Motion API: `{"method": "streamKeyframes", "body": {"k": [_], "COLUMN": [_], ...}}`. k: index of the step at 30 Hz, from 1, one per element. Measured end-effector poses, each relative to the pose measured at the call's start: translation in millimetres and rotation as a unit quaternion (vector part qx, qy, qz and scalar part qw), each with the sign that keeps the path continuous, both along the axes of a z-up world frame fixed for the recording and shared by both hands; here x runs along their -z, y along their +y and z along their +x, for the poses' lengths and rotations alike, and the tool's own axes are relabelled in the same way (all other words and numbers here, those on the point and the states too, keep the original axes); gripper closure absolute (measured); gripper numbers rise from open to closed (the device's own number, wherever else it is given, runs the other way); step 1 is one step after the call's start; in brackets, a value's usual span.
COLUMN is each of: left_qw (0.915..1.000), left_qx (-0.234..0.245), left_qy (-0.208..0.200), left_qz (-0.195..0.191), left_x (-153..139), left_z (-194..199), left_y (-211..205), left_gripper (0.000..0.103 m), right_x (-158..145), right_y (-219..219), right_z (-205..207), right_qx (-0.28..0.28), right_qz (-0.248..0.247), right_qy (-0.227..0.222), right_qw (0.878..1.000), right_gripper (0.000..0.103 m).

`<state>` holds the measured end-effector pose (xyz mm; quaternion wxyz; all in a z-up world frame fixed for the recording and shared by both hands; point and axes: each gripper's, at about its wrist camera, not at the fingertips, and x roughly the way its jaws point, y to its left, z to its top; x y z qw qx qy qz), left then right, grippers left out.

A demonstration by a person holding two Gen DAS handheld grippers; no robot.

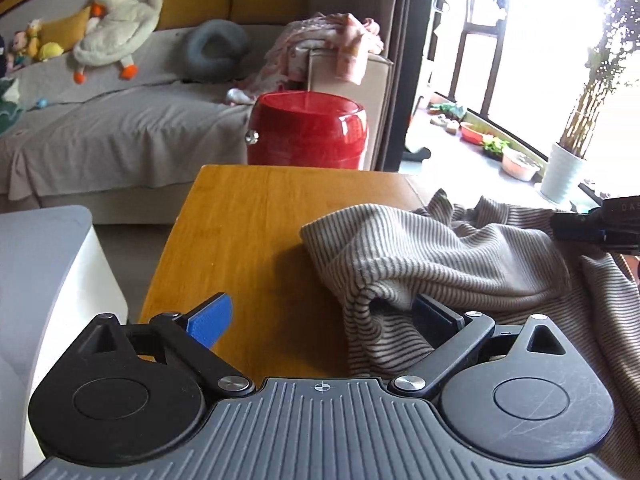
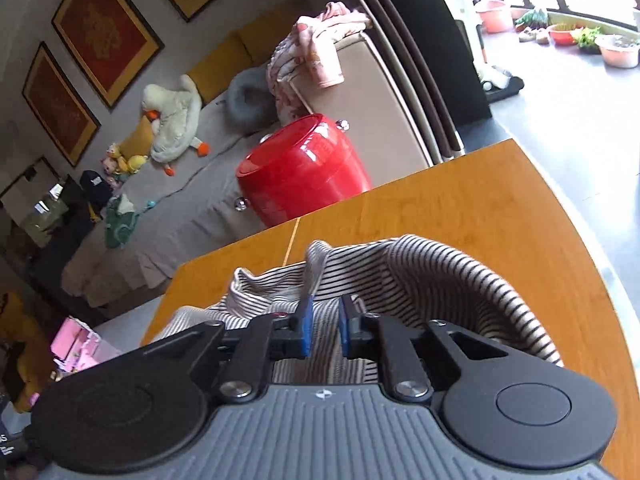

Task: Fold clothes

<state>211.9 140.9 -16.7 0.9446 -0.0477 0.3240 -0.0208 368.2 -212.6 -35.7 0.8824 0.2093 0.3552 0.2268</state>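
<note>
One striped top [image 1: 436, 248], rumpled on a wooden table [image 1: 248, 216]; folding not yet begun in earnest.

Item lies bunched on the table's right part in the left wrist view, folds heaped, no flat panel showing. Left gripper [image 1: 320, 320]: fingers spread wide, blue pad [image 1: 212, 320] over bare wood, the other finger tucked under a fold of cloth, nothing pinched. Right gripper [image 2: 324, 328]: blue pads narrowed to a small gap, striped cloth seen through it and beneath; whether any fabric is caught cannot be told. Step judged in hand: taking hold of edges to spread the garment flat. Next move calls for each gripper to close on a separate hem or shoulder, then draw apart. Nearby, off the table: red tub [image 1: 306, 132], grey sofa [image 1: 120, 128].
</note>
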Motion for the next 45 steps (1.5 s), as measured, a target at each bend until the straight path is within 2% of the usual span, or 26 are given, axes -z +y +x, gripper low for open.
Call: {"method": "streamKeyframes", "body": {"k": [1, 3, 4, 5, 10, 12, 14, 19, 21, 24, 26, 28, 30, 33, 36, 38, 40, 43, 45], "left_qw": [1.0, 0.9998, 0.9997, 0.9997, 0.9998, 0.9996, 0.9988, 0.9924, 0.991, 0.9909, 0.9921, 0.9936, 0.9943, 0.995, 0.9954, 0.9952, 0.9948, 0.994, 0.9935], "left_qx": [0.003, 0.011, 0.015, 0.018, 0.013, 0.01, 0.01, 0.048, 0.063, 0.071, 0.062, 0.063, 0.067, 0.068, 0.069, 0.069, 0.07, 0.072, 0.072], "left_qy": [0.002, 0.005, 0.005, 0.005, 0.003, -0.006, -0.022, -0.058, -0.056, -0.021, 0.002, -0.009, -0.014, -0.015, -0.015, -0.017, -0.018, -0.021, -0.023], "left_qz": [-0.006, -0.017, -0.018, -0.016, -0.014, -0.025, -0.043, -0.097, -0.104, -0.112, -0.109, -0.093, -0.081, -0.072, -0.065, -0.067, -0.071, -0.08, -0.085], "left_x": [0.4, 0.9, 1.2, 1.5, -1.1, -5.3, -11.2, -24.7, -18.8, 4.4, 23.4, 29.3, 30.0, 31.3, 31.8, 32.4, 32.5, 33.0, 33.2], "left_z": [1.0, 1.6, 1.5, 0.7, 0.7, -1.0, -4.2, 1.2, 10.7, 29.9, 38.2, 37.1, 35.3, 35.1, 34.8, 34.5, 33.8, 33.3, 32.3], "left_y": [-2.2, -7.5, -10.2, -11.8, -8.7, -5.8, -3.5, -17.4, -29.2, -42.0, -44.4, -46.7, -49.3, -51.8, -53.1, -52.3, -50.6, -47.2, -45.5], "left_gripper": [0.003, 0.003, 0.003, 0.003, 0.003, 0.003, 0.003, 0.0, 0.0, 0.0, 0.0, 0.0, 0.0, 0.0, 0.0, 0.0, 0.0, 0.0, 0.0], "right_x": [2.3, 8.3, 10.4, -0.9, -60.0, -71.1, -61.7, 4.7, 22.8, 19.6, 14.0, 6.4, -4.2, -23.8, -31.8, -24.4, -4.8, 17.8, 8.0], "right_y": [6.2, 20.0, 26.8, 29.2, 32.9, 21.7, 12.0, -0.1, -3.8, -7.3, -4.3, -1.6, 0.0, 0.9, 11.8, 23.2, 31.6, 29.6, 24.7], "right_z": [0.0, -0.7, -1.8, -5.9, -22.2, -15.4, -9.0, 0.1, 1.7, 1.2, -2.7, -11.1, -21.6, -32.2, -28.1, -14.4, 3.7, 16.8, 8.8], "right_qx": [-0.008, -0.025, -0.033, -0.037, -0.047, -0.029, -0.015, 0.005, 0.016, 0.015, 0.011, 0.01, 0.013, 0.015, -0.001, -0.013, -0.013, -0.002, -0.004], "right_qz": [-0.012, -0.036, -0.046, -0.044, -0.034, -0.032, -0.04, -0.061, -0.071, -0.071, -0.102, -0.133, -0.154, -0.137, -0.119, -0.123, -0.143, -0.15, -0.154], "right_qy": [0.004, 0.011, 0.012, -0.011, -0.126, -0.133, -0.114, -0.013, -0.001, -0.001, -0.009, -0.023, -0.045, -0.09, -0.115, -0.105, -0.065, -0.041, -0.034], "right_qw": [1.0, 0.999, 0.998, 0.998, 0.99, 0.99, 0.993, 0.998, 0.997, 0.997, 0.995, 0.991, 0.987, 0.986, 0.986, 0.987, 0.987, 0.988, 0.987], "right_gripper": [0.068, 0.069, 0.085, 0.099, 0.1, 0.1, 0.1, 0.099, 0.101, 0.101, 0.1, 0.095, 0.094, 0.094, 0.094, 0.093, 0.093, 0.095, 0.094]}}
